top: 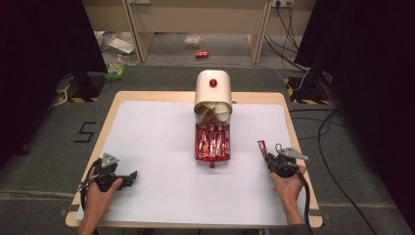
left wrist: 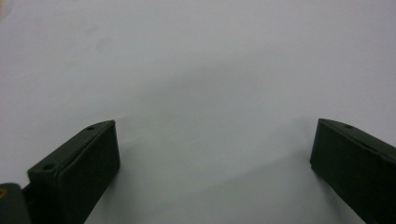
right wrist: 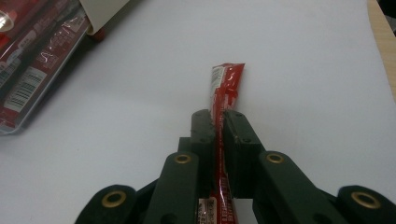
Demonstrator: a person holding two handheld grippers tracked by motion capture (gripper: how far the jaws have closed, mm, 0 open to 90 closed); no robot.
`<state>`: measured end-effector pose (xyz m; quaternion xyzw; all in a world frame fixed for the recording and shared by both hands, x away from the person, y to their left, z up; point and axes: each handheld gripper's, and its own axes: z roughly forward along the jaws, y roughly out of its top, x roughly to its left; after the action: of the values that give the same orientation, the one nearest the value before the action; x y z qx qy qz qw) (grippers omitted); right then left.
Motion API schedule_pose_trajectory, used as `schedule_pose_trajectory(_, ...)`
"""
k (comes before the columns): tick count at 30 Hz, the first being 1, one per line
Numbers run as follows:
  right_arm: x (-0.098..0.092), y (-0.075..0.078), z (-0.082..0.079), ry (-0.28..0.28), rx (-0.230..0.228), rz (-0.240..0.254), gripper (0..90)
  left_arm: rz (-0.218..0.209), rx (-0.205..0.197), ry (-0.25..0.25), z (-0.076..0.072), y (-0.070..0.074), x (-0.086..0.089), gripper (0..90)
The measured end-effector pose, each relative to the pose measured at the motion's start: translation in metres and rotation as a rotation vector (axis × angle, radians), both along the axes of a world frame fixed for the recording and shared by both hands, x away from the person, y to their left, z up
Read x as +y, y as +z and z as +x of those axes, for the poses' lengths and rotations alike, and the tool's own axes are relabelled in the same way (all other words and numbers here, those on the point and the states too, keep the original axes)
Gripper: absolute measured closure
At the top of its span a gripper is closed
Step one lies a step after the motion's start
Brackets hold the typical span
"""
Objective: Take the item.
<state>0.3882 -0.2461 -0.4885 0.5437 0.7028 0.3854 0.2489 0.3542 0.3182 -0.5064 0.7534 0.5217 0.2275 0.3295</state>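
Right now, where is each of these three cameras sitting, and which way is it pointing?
High view: above the person's side, looking forward and down on the table; both forearms and hands, left gripper, right gripper.
Left gripper view: rides the left gripper, facing bare white sheet; its black jaws stand wide apart.
Right gripper view: rides the right gripper, looking along jaws closed on a red sachet.
Shared: the high and right gripper views both show the sachet and the clear drawer of sachets.
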Motion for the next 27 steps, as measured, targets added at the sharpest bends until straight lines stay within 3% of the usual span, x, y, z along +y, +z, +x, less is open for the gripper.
schedule_pose_trajectory(9,0.000,0.004,-0.001,0.005,-0.022,0.019,73.0,-0.002,0.002,0.000,0.000,0.000,0.000,0.7)
schedule_pose_trajectory(18,0.012,0.020,-0.004,0.031,-0.088,0.035,57.1,-0.003,0.005,0.000,0.000,0.000,0.000,0.7)
schedule_pose_trajectory(27,0.025,0.027,-0.007,0.064,-0.088,0.042,44.6,-0.006,0.007,0.001,0.001,0.000,0.001,0.5)
